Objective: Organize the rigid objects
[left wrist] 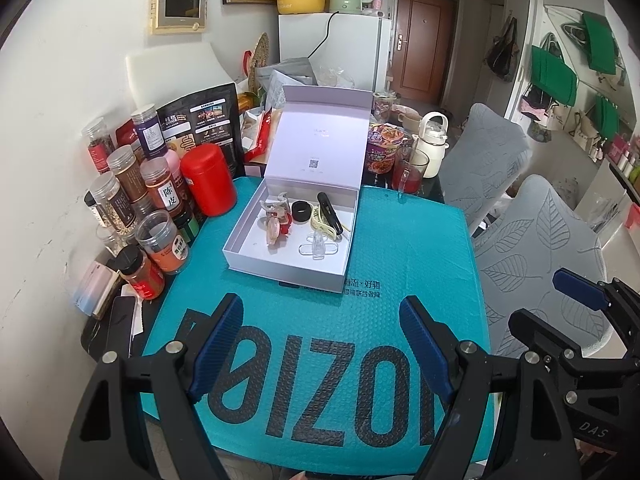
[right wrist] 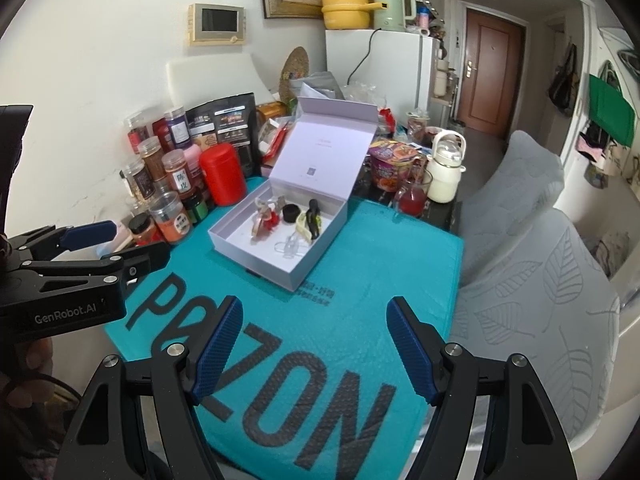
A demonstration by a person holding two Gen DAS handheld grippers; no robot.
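A white box [left wrist: 256,254] [right wrist: 244,248] with its lid raised sits on a teal mailer [left wrist: 400,264] [right wrist: 360,264]. Inside lie a red and clear hair clip [left wrist: 277,222] [right wrist: 264,216], a black ring [left wrist: 301,211] [right wrist: 291,212], a cream claw clip [left wrist: 325,226] [right wrist: 303,229], a black clip [left wrist: 329,210] [right wrist: 313,216] and a clear clip [left wrist: 318,246] [right wrist: 290,245]. My left gripper [left wrist: 322,344] hovers open over the mailer, short of the box, nothing between its fingers. My right gripper [right wrist: 314,348] is likewise open and empty; it also shows at the left wrist view's right edge [left wrist: 560,300].
Several spice jars [left wrist: 132,200] [right wrist: 160,184] and a red canister [left wrist: 208,184] [right wrist: 223,174] crowd the left of the box. A noodle cup [left wrist: 384,148] [right wrist: 390,166], a red drink glass [left wrist: 410,172] [right wrist: 412,196] and a white kettle [left wrist: 430,140] [right wrist: 444,172] stand behind right. Grey chairs [left wrist: 540,248] [right wrist: 540,280] flank the right.
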